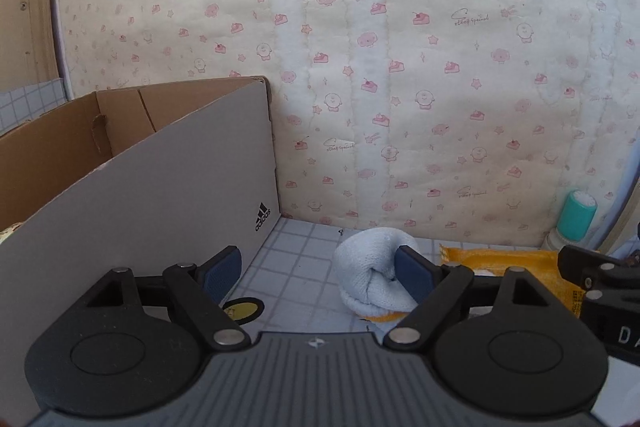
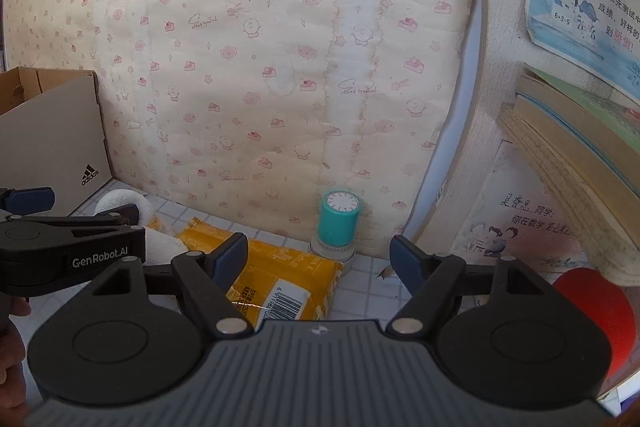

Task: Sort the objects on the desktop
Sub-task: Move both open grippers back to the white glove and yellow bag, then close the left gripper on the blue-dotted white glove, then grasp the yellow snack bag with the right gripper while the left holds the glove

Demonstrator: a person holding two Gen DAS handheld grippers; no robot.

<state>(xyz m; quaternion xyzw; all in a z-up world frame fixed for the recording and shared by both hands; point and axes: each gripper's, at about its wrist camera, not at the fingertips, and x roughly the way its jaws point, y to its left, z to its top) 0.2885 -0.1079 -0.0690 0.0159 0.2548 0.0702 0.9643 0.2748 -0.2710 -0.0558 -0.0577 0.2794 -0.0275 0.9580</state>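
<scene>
A rolled pale-blue sock (image 1: 366, 277) lies on the grid-patterned desk. My left gripper (image 1: 318, 273) stands open low over the desk, its right pad in front of the sock's right side, most of the sock between the fingers. A yellow snack packet (image 2: 280, 275) with a barcode lies flat to the right of the sock. My right gripper (image 2: 320, 259) is open above the packet's right end, its left pad over the packet. A teal-capped stamp (image 2: 340, 223) stands upright at the wall behind it. The left gripper (image 2: 24, 201) shows at the left edge of the right wrist view.
An open grey shoebox (image 1: 168, 187) stands close on the left, against the left finger. A small yellow-and-black round item (image 1: 242, 309) lies at its foot. A patterned quilted wall (image 1: 400, 67) closes the back. Stacked books (image 2: 580, 155) and a red object (image 2: 600, 307) sit on the right.
</scene>
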